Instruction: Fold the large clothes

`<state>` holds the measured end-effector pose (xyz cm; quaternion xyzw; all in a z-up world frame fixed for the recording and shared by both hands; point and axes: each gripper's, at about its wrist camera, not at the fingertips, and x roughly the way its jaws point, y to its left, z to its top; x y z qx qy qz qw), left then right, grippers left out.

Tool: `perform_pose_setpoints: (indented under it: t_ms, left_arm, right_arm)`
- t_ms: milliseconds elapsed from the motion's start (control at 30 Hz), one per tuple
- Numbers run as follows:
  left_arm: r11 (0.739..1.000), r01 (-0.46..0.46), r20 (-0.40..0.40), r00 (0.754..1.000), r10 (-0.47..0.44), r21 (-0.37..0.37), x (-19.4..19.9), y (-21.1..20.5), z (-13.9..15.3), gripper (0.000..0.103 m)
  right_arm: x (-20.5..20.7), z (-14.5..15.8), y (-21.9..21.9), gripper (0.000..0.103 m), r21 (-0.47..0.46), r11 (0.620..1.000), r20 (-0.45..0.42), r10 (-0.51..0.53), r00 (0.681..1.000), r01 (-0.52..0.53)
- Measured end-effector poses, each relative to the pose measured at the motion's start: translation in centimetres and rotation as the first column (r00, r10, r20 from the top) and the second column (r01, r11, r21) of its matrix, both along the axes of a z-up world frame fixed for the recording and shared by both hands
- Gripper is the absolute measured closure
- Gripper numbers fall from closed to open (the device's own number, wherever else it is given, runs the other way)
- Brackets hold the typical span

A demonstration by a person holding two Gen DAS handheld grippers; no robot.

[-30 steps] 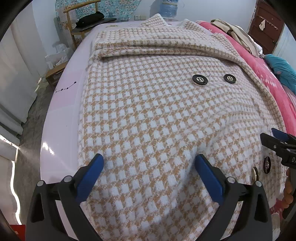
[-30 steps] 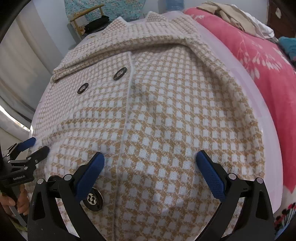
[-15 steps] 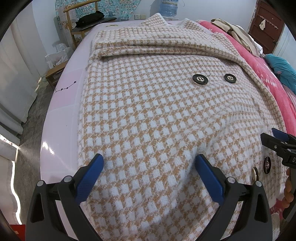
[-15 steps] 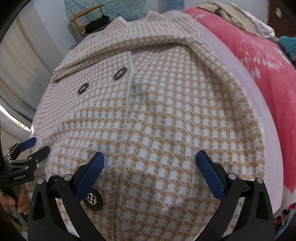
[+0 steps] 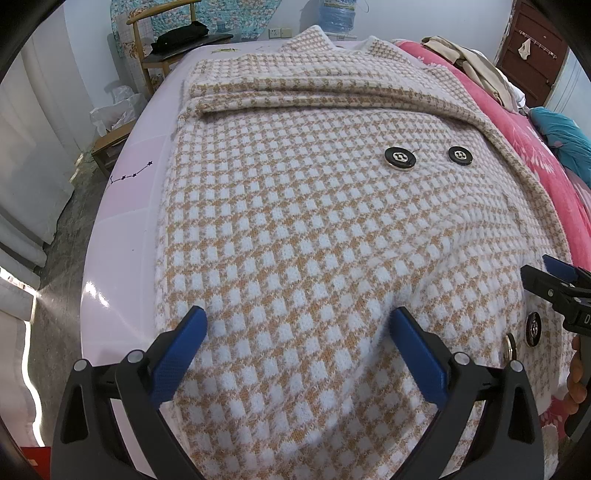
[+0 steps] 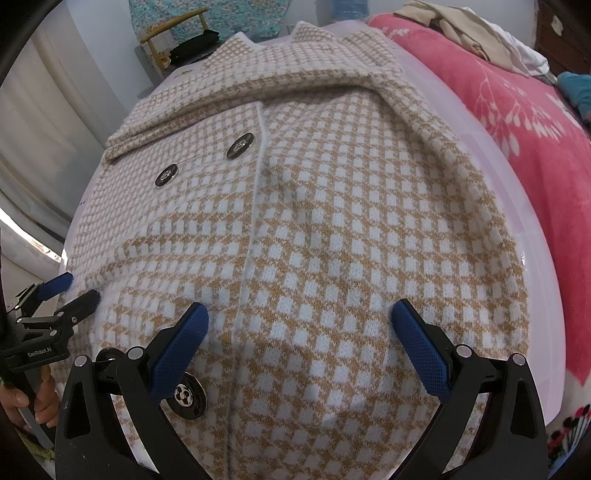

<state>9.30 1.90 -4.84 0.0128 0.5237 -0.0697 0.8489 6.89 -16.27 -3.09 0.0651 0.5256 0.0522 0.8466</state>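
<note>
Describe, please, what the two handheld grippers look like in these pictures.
Both are alike: the left gripper and right gripper have black frames with triangular cut-outs and silver pivot screws. Their jaws carry blue textured pads. The left one's body bears white lettering, seen from the right wrist. Bare hands hold the handles; no sleeve or cable is visible.

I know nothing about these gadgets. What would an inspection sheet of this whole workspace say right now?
Surface: pale pink bed sheet, glossy at the near edge.
Job's things: houndstooth coat spread flat, front up, sleeves folded across the chest; black buttons showing.
Clutter: beige clothes and a teal cloth on the pink blanket.
Grippers: left hand-held gripper open over the coat's hem; right hand-held gripper open, likewise.
Cables: nothing seen.
Surroundings: wooden chair, water jug, dark door.
</note>
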Motion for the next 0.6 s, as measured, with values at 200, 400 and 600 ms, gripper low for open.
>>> perform_pose_setpoints:
  t_ms: [200,400,600]
  left_arm:
    - [1.000,0.000,-0.001,1.000,0.000,0.000,0.04,0.01,-0.01,0.006]
    - [1.000,0.001,-0.002,1.000,-0.001,0.001,0.07,0.01,0.03,0.006]
    - [1.000,0.001,-0.002,1.000,-0.001,0.001,0.02,0.01,0.01,0.006]
  right_arm:
    - [0.02,-0.02,0.15,0.008,0.000,1.000,0.000,-0.002,1.000,0.002]
    - [0.03,-0.01,0.18,0.008,0.000,1.000,0.000,-0.002,1.000,0.002]
    - [0.03,0.00,0.19,0.008,0.000,1.000,0.000,-0.003,1.000,0.003]
